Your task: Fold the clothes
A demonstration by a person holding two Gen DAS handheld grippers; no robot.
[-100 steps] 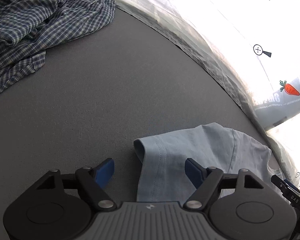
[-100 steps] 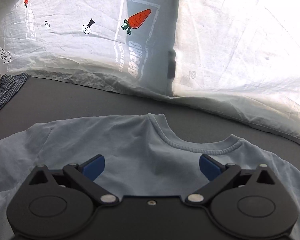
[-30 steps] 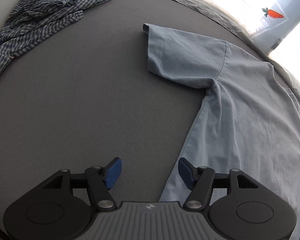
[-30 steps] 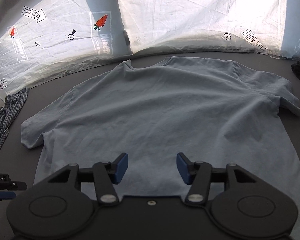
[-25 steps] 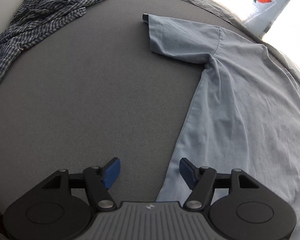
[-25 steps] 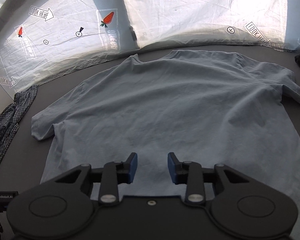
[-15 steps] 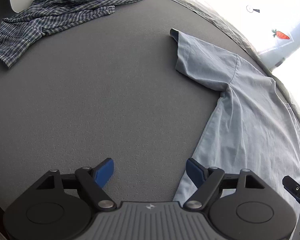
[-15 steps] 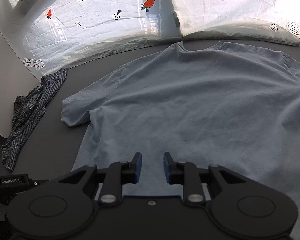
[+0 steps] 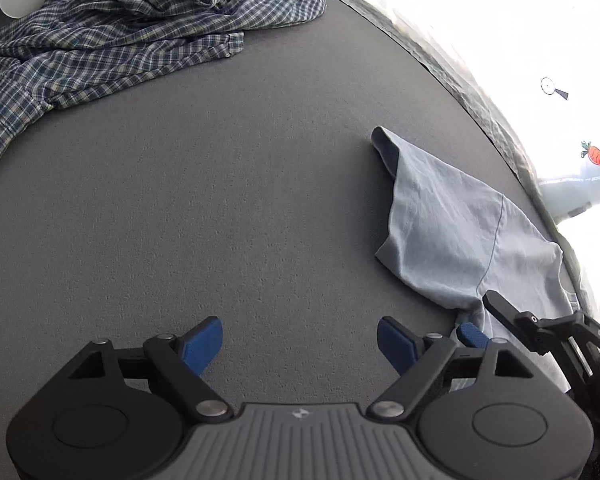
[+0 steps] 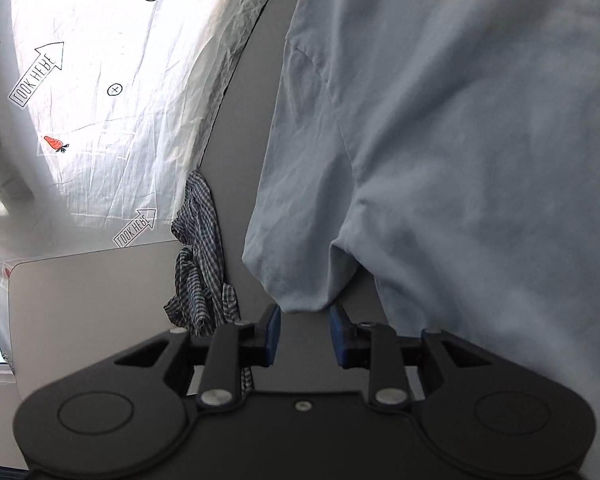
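A light blue T-shirt (image 10: pixel 480 160) lies flat on the grey mat (image 9: pixel 240 200). Its left sleeve (image 9: pixel 440 220) shows at the right of the left wrist view. My left gripper (image 9: pixel 300 344) hovers over bare mat to the left of that sleeve, its jaws opening wide with nothing between them. My right gripper (image 10: pixel 305 332) is rolled on its side and low at the sleeve's hem (image 10: pixel 300 292). Its jaws stand narrowly apart and are opening slightly. The hem corner lies just at the tips and the pads do not press on it. The right gripper (image 9: pixel 482 320) also appears beside the sleeve's underside.
A crumpled blue plaid shirt (image 9: pixel 140 28) lies at the mat's far left corner, also visible as the plaid shirt (image 10: pixel 200 260). A white board (image 10: pixel 80 300) stands beyond it. A white printed sheet (image 10: pixel 100 80) borders the mat's back edge.
My left gripper slid left off the T-shirt's side onto bare mat and widened. My right gripper narrowed, rolled, dropped and moved left from the shirt's lower body to the left sleeve.
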